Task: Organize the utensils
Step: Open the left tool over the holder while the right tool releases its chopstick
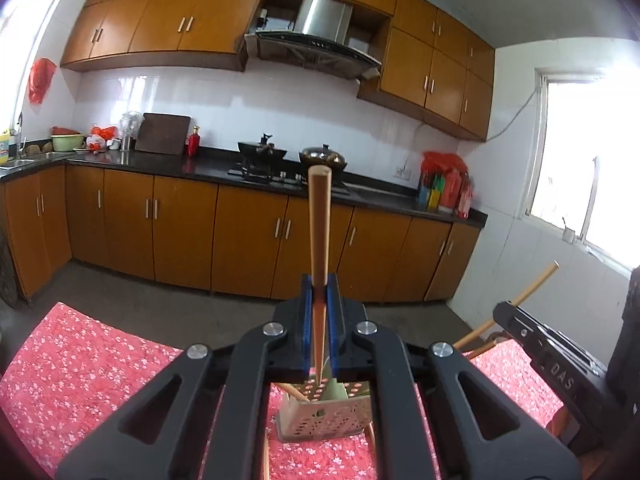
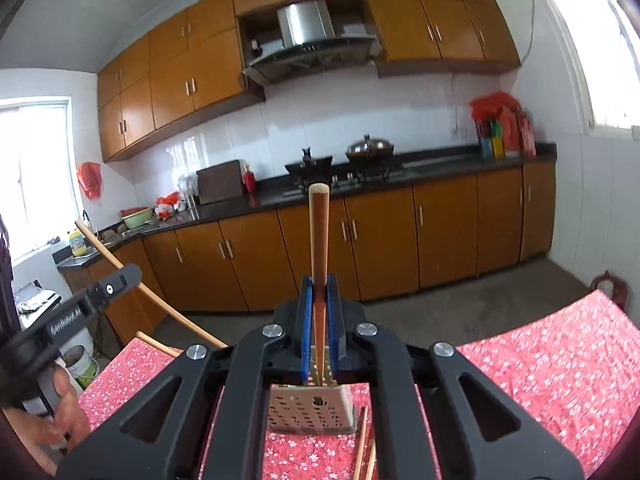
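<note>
Currently you clamp one wooden chopstick (image 1: 319, 224) in your left gripper (image 1: 319, 292) and a second chopstick (image 2: 319, 236) in your right gripper (image 2: 319, 292), both above one perforated utensil holder (image 2: 312, 410) on the floral tablecloth (image 2: 560, 360), two more chopsticks (image 2: 366, 448) lying beside it.

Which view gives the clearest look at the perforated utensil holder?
The right wrist view: the utensil holder shows its front and rim under the right tool. In the left wrist view it sits more hidden behind the tool's frame.
</note>
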`<action>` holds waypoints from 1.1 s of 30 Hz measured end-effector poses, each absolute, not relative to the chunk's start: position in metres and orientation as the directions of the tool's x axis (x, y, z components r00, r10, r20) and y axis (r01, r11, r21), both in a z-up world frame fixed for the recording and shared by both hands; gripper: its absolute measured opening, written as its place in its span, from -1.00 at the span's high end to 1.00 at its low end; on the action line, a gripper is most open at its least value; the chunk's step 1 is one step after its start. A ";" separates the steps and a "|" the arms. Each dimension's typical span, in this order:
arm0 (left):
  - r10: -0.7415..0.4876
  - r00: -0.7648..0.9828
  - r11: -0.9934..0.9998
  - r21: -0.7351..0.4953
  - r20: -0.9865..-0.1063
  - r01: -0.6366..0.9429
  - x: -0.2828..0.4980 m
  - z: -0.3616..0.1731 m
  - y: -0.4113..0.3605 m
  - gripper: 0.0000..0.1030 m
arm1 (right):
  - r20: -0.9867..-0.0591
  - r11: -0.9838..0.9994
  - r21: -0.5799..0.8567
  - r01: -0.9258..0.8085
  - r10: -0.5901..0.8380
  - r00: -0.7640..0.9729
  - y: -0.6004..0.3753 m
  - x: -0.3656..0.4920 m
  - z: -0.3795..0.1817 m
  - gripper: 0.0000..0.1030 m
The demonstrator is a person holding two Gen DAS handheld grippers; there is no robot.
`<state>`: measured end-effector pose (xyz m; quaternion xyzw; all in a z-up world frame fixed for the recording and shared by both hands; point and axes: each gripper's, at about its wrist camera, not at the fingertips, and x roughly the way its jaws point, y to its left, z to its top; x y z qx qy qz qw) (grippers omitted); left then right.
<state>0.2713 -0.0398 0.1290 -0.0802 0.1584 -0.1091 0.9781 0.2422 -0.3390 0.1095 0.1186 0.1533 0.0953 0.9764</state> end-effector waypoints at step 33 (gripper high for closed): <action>-0.096 0.830 0.988 -0.155 -0.550 0.012 0.200 0.040 0.025 0.47 | -0.647 0.958 0.282 0.045 0.155 0.747 -0.374 0.195 -0.024 0.81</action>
